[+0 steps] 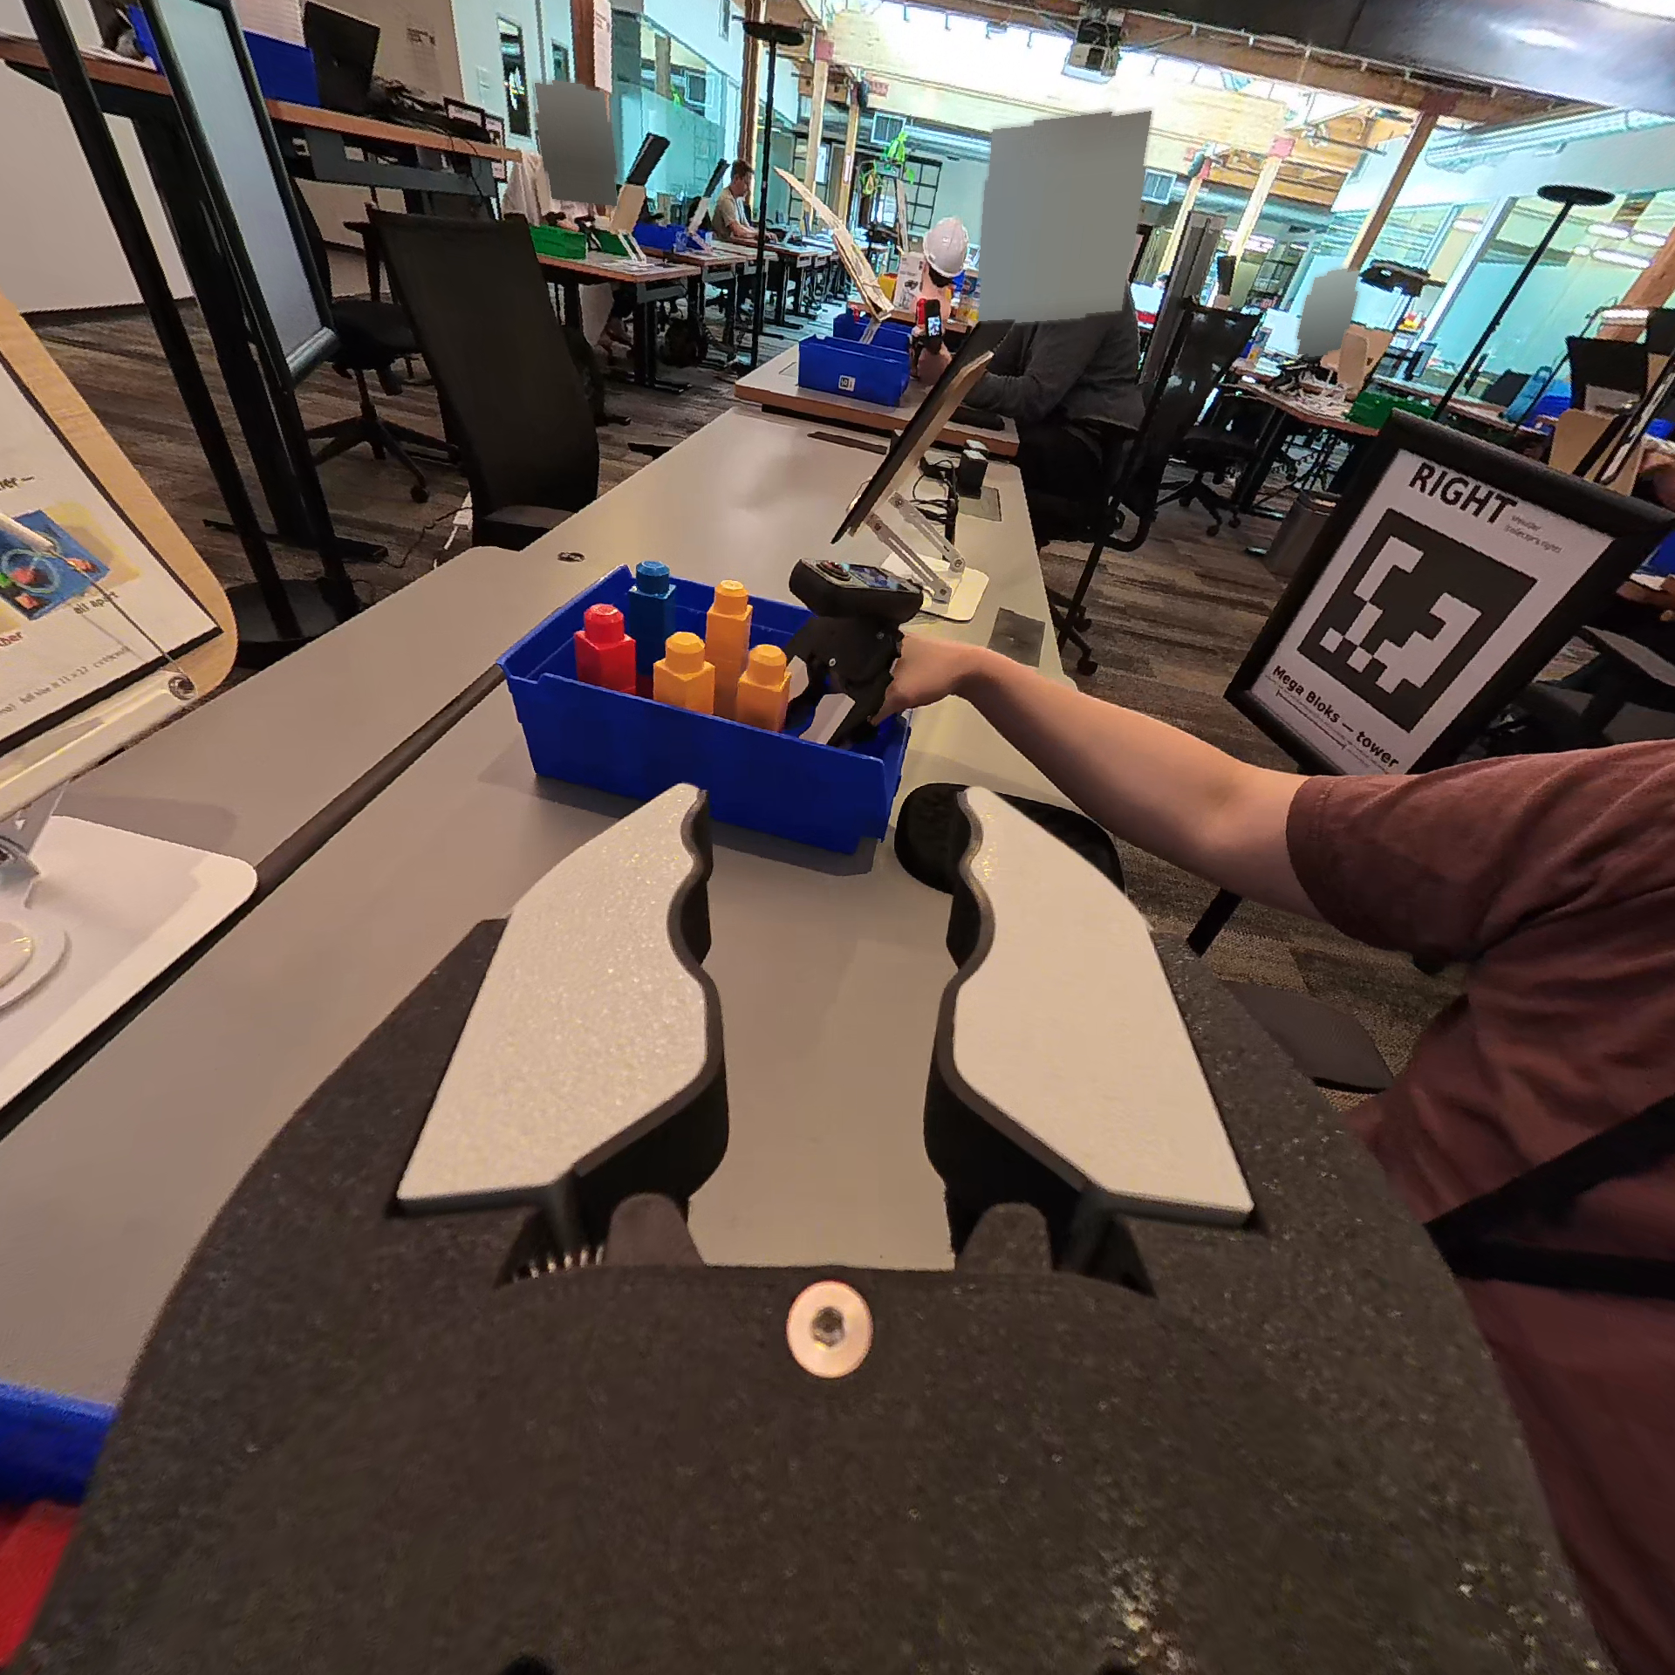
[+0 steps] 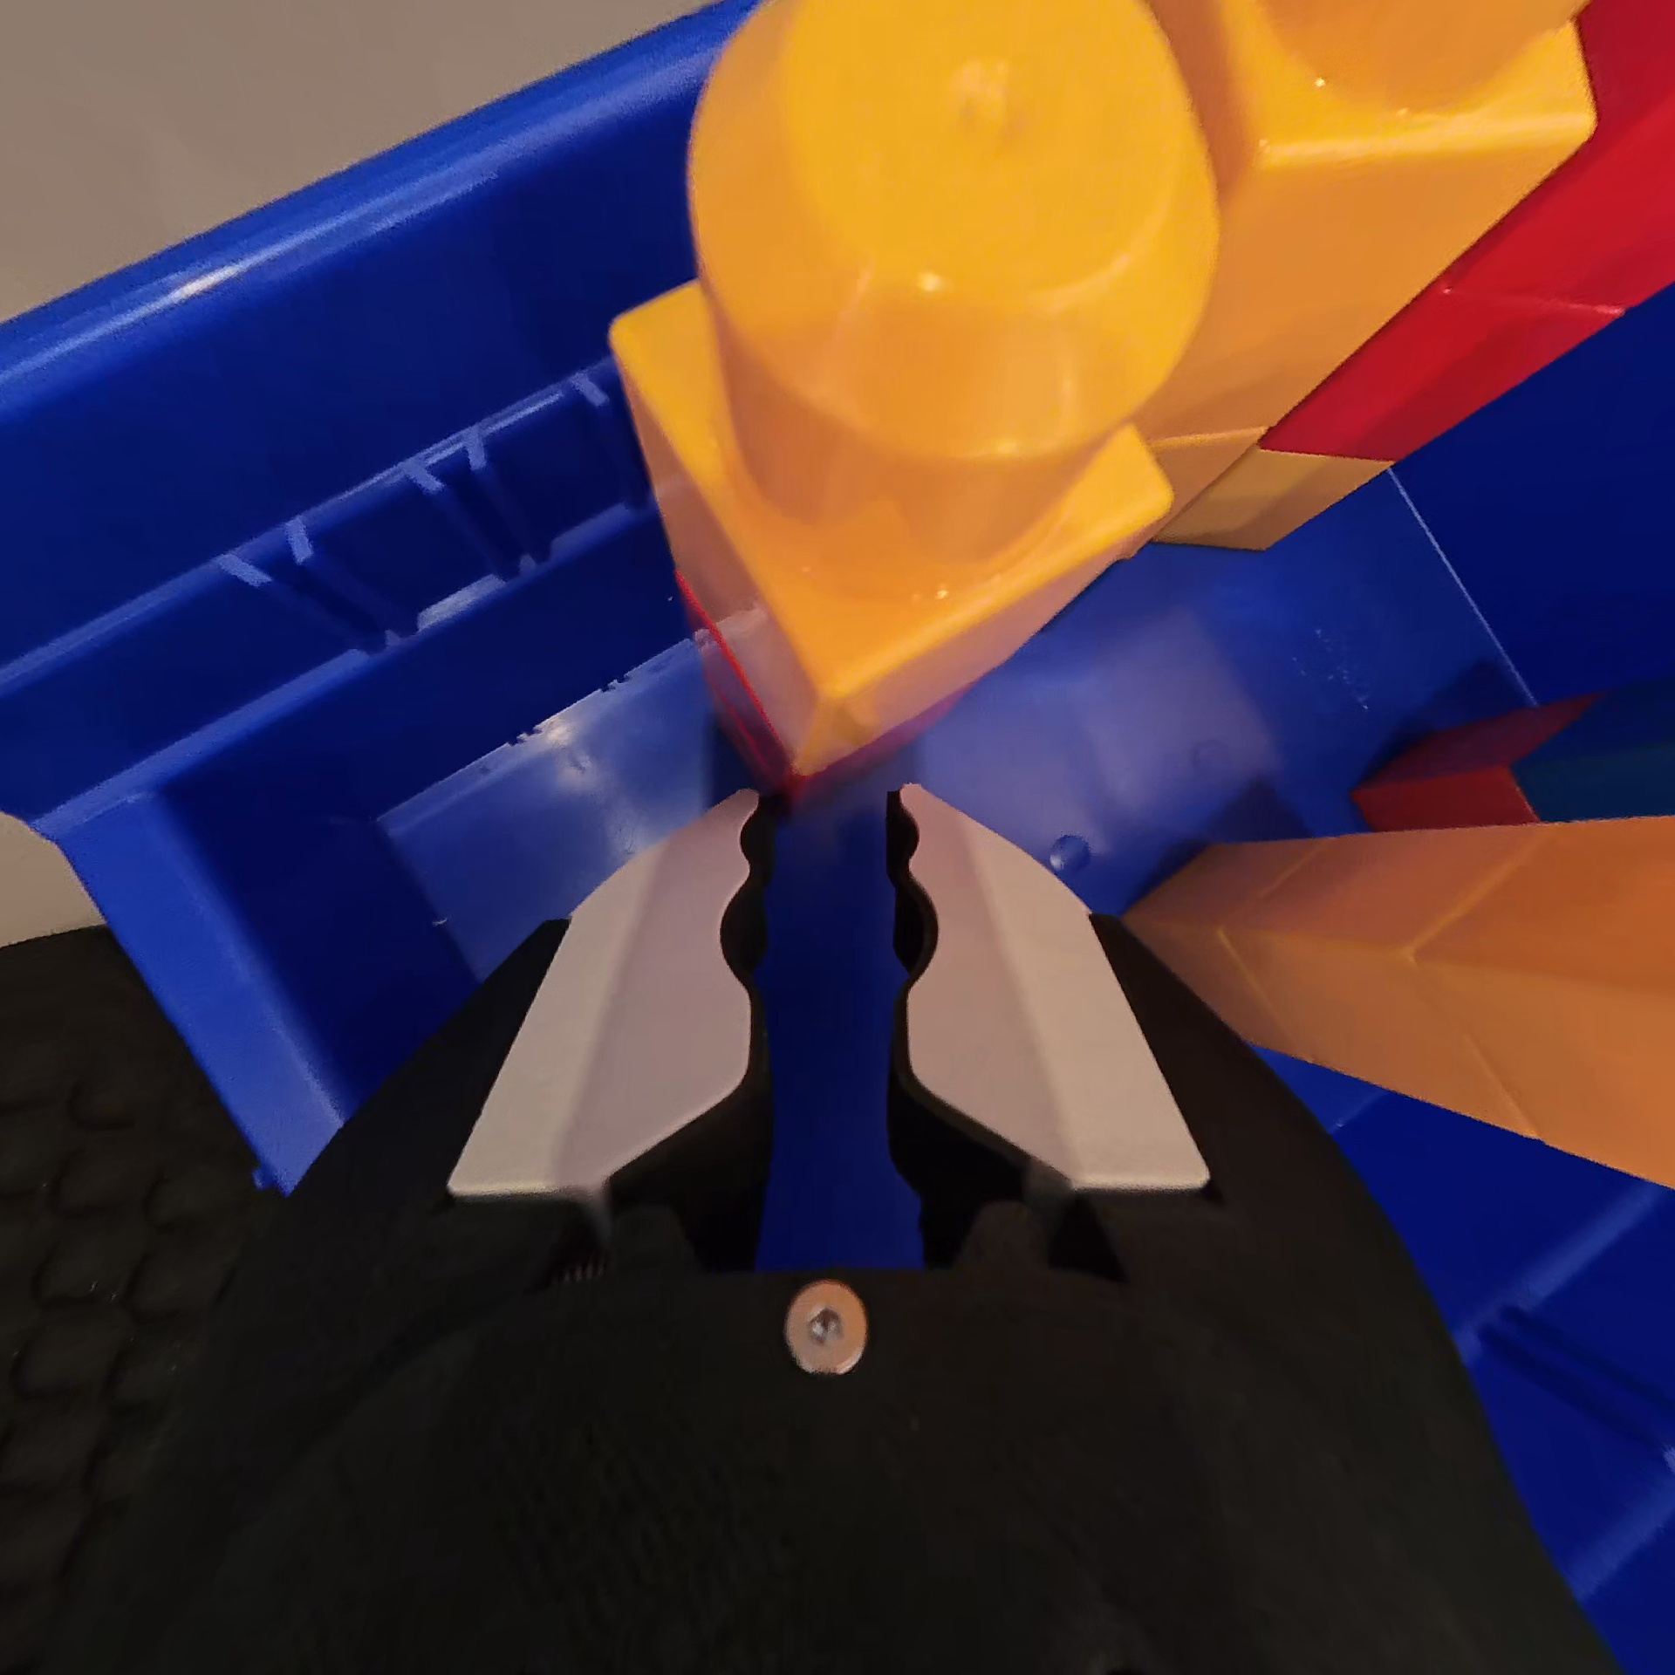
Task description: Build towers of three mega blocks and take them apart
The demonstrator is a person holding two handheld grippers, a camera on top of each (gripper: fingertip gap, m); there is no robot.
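I am holding my right gripper (image 2: 829, 802) down in the bin (image 2: 272, 508), fingers narrowly parted on nothing, the upright orange block (image 2: 906, 508) standing just beyond the tips, while my left gripper (image 1: 829, 816) is hovering spread and empty, well short.

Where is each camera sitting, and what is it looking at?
Left wrist view: on the left gripper, held open above the grey table, looking across at the blue bin of block towers; the person's arm and the right gripper show.
Right wrist view: on the right gripper, down inside the blue bin, facing the orange-topped tower; only its own fingers show, with nothing between them.
Shared: the bin, the towers, the right gripper.
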